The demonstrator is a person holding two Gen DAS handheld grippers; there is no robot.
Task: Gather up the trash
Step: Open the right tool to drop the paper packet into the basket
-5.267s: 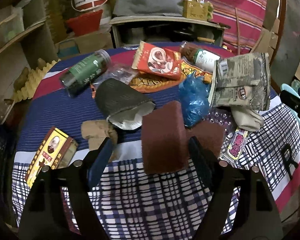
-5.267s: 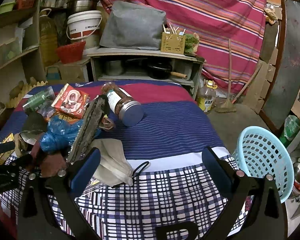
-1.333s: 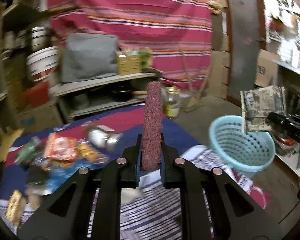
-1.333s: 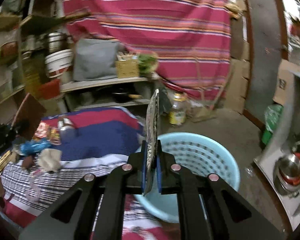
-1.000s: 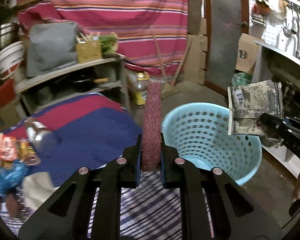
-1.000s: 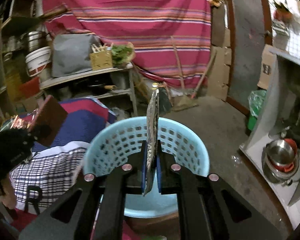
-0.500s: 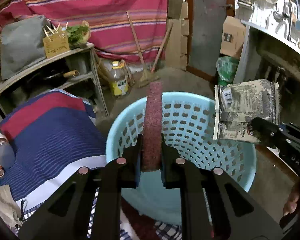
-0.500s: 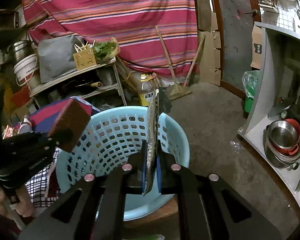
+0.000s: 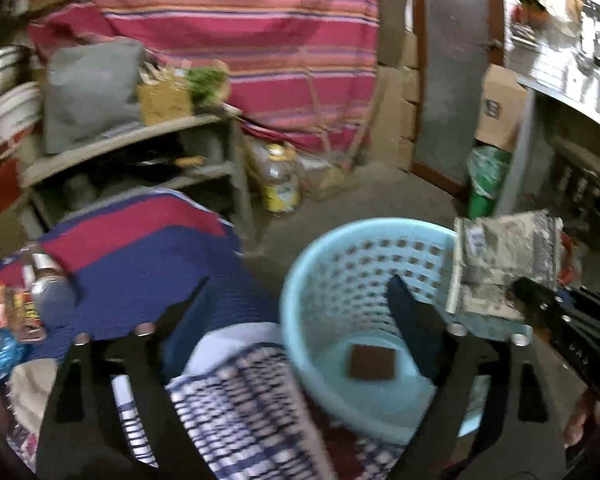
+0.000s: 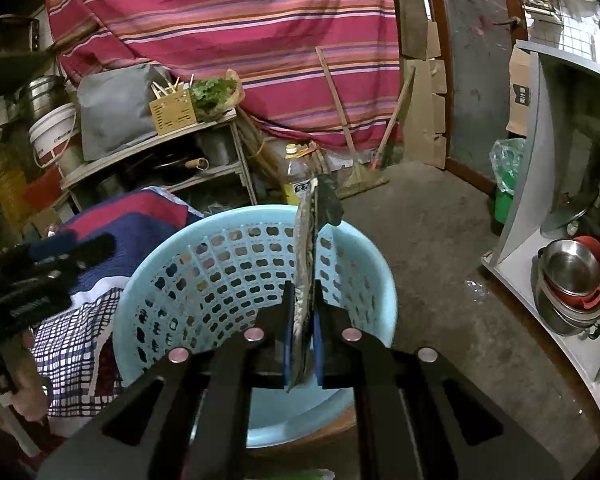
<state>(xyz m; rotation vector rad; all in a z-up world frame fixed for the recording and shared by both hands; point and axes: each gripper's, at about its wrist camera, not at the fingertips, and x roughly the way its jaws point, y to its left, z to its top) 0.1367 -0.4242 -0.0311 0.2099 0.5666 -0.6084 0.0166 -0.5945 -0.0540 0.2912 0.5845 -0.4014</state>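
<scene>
The right gripper (image 10: pixel 301 344) has its fingers (image 10: pixel 287 332) clamped on a flat grey wrapper (image 10: pixel 305 280) that stands edge-up, long axis pointing away from the hand, directly above the light-blue basket (image 10: pixel 160 272). The left gripper (image 9: pixel 296 320) is opening with nothing between its fingers; a brown scouring pad (image 9: pixel 372 362) lies flat on the basket floor. The right hand's release would probably come next.
</scene>
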